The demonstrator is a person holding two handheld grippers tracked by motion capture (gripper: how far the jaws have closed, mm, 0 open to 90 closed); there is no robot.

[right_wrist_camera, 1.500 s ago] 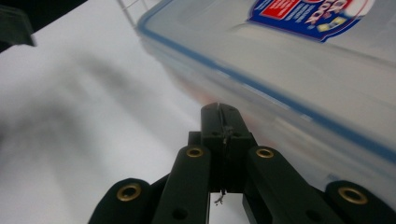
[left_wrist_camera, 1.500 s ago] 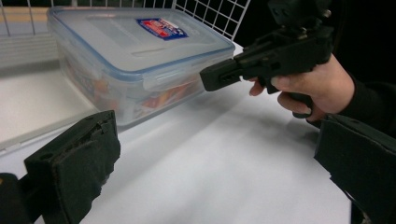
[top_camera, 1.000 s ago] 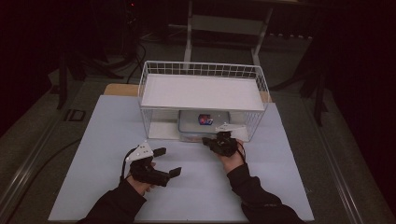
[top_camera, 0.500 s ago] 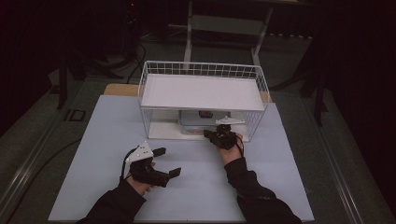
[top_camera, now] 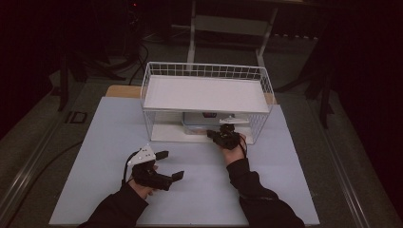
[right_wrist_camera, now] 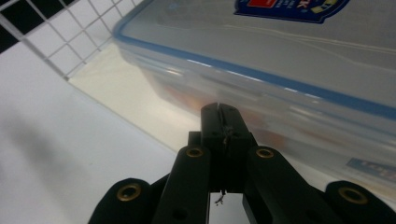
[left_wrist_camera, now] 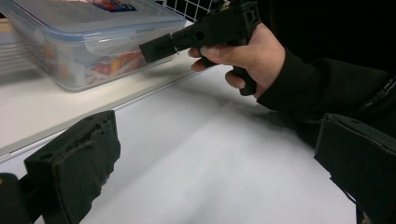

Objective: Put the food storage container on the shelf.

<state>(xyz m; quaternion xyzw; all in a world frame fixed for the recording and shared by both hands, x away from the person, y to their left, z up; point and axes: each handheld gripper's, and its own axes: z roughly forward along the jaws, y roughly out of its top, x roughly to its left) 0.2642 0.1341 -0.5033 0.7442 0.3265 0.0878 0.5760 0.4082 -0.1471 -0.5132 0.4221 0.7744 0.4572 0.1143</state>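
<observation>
A clear plastic box (top_camera: 197,124) with a blue-rimmed lid sits on the base under a white wire rack (top_camera: 204,71). My right gripper (top_camera: 212,134) is shut with nothing between its jaws. It points at the box's front side. In the right gripper view the closed tips (right_wrist_camera: 219,114) are right at the box wall (right_wrist_camera: 280,51), just under the lid rim; contact is unclear. The left gripper view shows that gripper (left_wrist_camera: 156,46) in a hand, level with the box's lid flap (left_wrist_camera: 84,42). My left gripper (top_camera: 170,165) rests open on the mat, its pads (left_wrist_camera: 74,163) wide apart and empty.
The rack's white shelf (top_camera: 204,92) roofs over the box, with wire sides to left and right. A pale blue mat (top_camera: 285,190) covers the table. Dark stands and cables are on the floor behind the table.
My right gripper has edged forward, closer to the box under the shelf. The left gripper has stayed where it was.
</observation>
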